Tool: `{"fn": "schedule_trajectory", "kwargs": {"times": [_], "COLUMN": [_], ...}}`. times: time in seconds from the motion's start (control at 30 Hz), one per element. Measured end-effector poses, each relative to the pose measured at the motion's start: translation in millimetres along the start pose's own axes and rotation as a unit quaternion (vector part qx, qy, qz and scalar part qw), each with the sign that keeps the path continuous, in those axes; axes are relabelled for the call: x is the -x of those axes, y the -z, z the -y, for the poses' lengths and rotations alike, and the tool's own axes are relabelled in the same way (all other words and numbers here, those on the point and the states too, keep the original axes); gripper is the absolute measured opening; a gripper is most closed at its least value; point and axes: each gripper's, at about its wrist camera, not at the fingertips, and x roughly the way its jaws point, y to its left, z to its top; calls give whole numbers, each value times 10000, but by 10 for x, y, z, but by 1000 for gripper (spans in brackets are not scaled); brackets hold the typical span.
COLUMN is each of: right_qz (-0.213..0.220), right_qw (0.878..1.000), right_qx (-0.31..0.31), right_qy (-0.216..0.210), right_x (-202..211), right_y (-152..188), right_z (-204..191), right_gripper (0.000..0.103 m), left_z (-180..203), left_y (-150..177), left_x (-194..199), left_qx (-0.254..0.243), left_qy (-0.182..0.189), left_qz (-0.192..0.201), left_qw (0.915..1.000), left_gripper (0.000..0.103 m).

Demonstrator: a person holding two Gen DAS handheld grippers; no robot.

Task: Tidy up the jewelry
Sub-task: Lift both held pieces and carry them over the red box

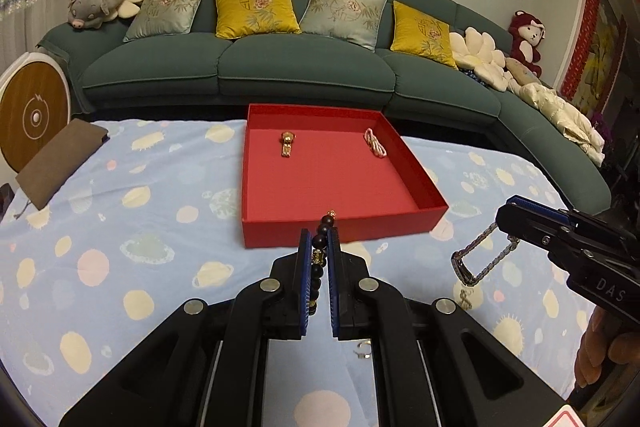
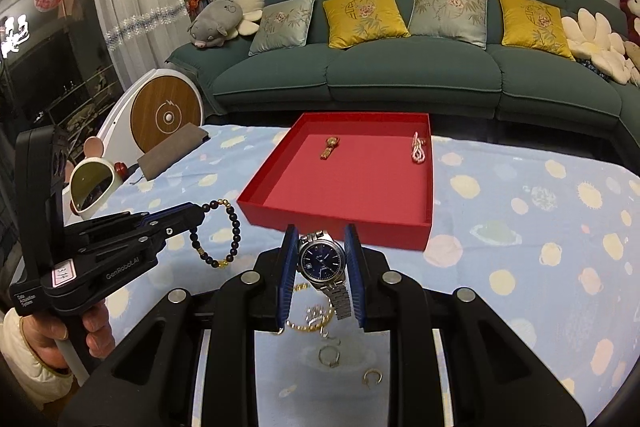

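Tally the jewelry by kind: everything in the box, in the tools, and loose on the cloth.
Watches: 2 (gold watch in the red box, silver watch in the right tool)
Bead bracelets: 2 (pink-white bracelet in the box, black bead bracelet in the left tool)
Chains: 1 (gold chain)
Rings: 2 (ring, open ring)
Total: 7

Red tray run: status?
Left gripper shut on bead bracelet. Right gripper shut on silver watch. Both short of red tray; path clear. Loose rings remain on cloth.
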Motion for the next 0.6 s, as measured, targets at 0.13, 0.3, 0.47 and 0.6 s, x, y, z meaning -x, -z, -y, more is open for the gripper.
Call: {"fn": "schedule_trajectory", "kwargs": {"times": [0.13, 0.3, 0.47, 0.6], "right_qz": [88, 59, -79, -266], "right_qw": [9999, 9996, 9990, 9980], "right_qx": [-58, -164, -290, -358], "right_qy": [62, 217, 321, 451], "right_x": [-190, -626, -1137, -1572], "right_y": [-342, -781, -1098, -1232], "right_z": [104, 288, 454, 602], "right_gripper": [23, 23, 23, 23], "left_z": [-17, -70, -136, -198], "left_y": [-363, -832, -1114, -1221], "left_x": [-125, -539, -1042, -1453], "left_qx": [-44, -83, -4, 38], "left_qy": [3, -153, -236, -361], "left_qz": [103, 125, 6, -177], "left_qw": [9999, 9998, 9997, 9992], "left_gripper": [5, 5, 5, 5]}}
